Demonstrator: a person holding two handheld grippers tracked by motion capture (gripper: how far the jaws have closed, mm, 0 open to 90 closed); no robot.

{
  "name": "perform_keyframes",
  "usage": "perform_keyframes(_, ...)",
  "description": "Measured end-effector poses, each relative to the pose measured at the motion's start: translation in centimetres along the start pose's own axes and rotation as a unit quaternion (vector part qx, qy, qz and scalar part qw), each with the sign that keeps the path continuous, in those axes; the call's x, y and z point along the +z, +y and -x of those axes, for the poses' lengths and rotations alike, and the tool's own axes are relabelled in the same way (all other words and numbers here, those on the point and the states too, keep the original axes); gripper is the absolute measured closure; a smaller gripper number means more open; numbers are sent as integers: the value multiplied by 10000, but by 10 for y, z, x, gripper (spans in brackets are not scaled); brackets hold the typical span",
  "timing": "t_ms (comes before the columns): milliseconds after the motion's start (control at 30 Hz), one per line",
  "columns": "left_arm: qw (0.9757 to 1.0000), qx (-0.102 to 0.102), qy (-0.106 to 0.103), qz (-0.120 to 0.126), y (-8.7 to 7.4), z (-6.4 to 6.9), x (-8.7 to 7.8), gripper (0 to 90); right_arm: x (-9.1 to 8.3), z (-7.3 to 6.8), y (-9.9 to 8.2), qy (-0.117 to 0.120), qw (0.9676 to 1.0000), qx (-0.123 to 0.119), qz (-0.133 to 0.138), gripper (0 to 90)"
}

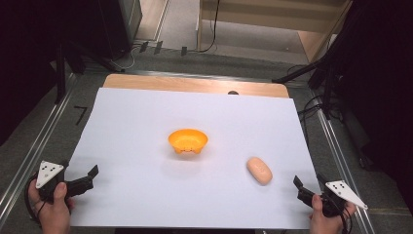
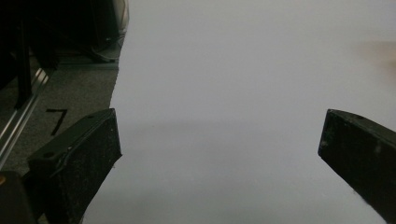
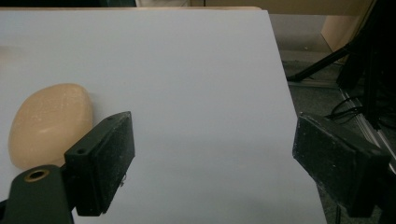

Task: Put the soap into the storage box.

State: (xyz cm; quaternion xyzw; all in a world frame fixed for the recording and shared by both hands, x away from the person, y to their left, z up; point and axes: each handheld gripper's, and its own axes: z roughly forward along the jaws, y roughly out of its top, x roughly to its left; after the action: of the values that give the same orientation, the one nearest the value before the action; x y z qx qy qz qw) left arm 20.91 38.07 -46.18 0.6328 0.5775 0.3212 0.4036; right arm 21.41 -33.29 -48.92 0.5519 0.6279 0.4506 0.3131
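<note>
White sheet (image 1: 146, 146) bears a smooth, pale-peach oval bun (image 1: 259, 170).

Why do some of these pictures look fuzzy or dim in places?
High view: evenly lit white sheet, dark room edges. Left gripper view: a blurred orange smear at the right edge, soft shadow between the jaws. Right gripper view: the bread roll is sharp; the near jaws look soft.

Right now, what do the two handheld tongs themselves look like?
Both the left tongs and the right tongs are black with two blunt, blocky, scuffed jaws. Each carries a grey three-cornered plate dotted with black marks. A dark cable loops by the left hand.
</note>
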Motion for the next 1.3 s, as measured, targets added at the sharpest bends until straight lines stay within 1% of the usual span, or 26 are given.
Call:
perform_keyframes(33, 10000, 0, -5, -15, 0, 0, 0, 0, 1, 1, 0, 81, 9999, 26, -60, 140)
perform_keyframes(100, 10000, 21, 3, -18, 0, 0, 0, 0, 1, 1, 1, 99, 9999, 39, -69, 134)
perform_keyframes(167, 10000, 48, 11, -30, 0, 1, 0, 0, 1, 0, 1, 37, 10000, 7, -90, 144)
perform_keyframes(300, 10000, 64, 12, -27, 0, 1, 0, 0, 4, -2, 2, 24, 9997, -74, -228, 157)
perform_keyframes(367, 10000, 45, 11, -29, 0, 1, 0, 0, 5, -3, 3, -117, 9995, -112, -281, 162)
perform_keyframes(400, 10000, 45, 12, -30, 0, 1, 0, 0, 5, -4, 3, -132, 9994, -129, -303, 162)
perform_keyframes(500, 10000, 52, 17, -30, 0, 1, 0, 0, 4, -4, 3, -170, 9994, -141, -264, 164)
perform_keyframes(533, 10000, 57, 19, -20, 0, 1, 0, 0, 4, -4, 3, -122, 9994, -145, -276, 157)
perform_keyframes(567, 10000, 57, 19, -20, 0, 1, 0, 0, 4, -4, 3, -122, 9994, -145, -276, 157)
perform_keyframes(600, 10000, 60, 14, -14, 0, 1, 0, 0, 4, -4, 4, -13, 9993, -123, -339, 137)
perform_keyframes(633, 10000, 60, 14, -14, 0, 1, 0, 0, 4, -4, 4, -13, 9993, -123, -339, 137)
perform_keyframes(667, 10000, 58, 27, -16, 0, 1, 0, 0, 4, -4, 5, 153, 9987, -168, -457, 130)
perform_keyframes(767, 9999, 86, 46, -49, 0, 1, 1, 0, 4, -7, 8, 212, 9974, -241, -642, 128)
perform_keyframes(800, 9999, 91, 55, -49, 0, 2, 1, 0, 4, -8, 10, 250, 9966, -230, -744, 126)
perform_keyframes(867, 9999, 91, 56, -44, 0, 2, 1, 0, 6, -10, 15, 242, 9947, -317, -949, 122)
perform_keyframes(900, 9999, 91, 56, -44, 0, 2, 1, 0, 6, -10, 15, 242, 9947, -317, -949, 122)
perform_keyframes(933, 9999, 95, 59, -43, 0, 2, 1, 0, 10, -12, 23, 256, 9916, -418, -1196, 101)
perform_keyframes(1000, 9999, 105, 71, -43, 0, 2, 1, 0, 13, -13, 28, 353, 9889, -435, -1379, 68)
perform_keyframes(1100, 9999, 127, 74, -63, 0, 2, 1, 0, 20, -16, 36, 409, 9821, -561, -1752, 58)
perform_keyframes(1133, 9999, 126, 77, -60, 0, 3, 1, 0, 23, -17, 39, 431, 9804, -594, -1830, 58)
perform_keyframes(1167, 9999, 126, 77, -60, 0, 3, 1, 0, 23, -17, 39, 431, 9804, -594, -1830, 58)
perform_keyframes(1200, 9998, 134, 87, -71, 0, 3, 1, 0, 27, -20, 45, 438, 9765, -686, -1996, 62)
perform_keyframes(1233, 9998, 134, 87, -71, 0, 3, 1, 0, 27, -20, 45, 438, 9765, -686, -1996, 62)
perform_keyframes(1267, 9998, 153, 88, -80, 0, 3, 1, 0, 30, -22, 50, 453, 9738, -740, -2100, 61)
perform_keyframes(1300, 9998, 157, 98, -75, 0, 3, 2, 0, 32, -23, 52, 473, 9723, -787, -2149, 55)
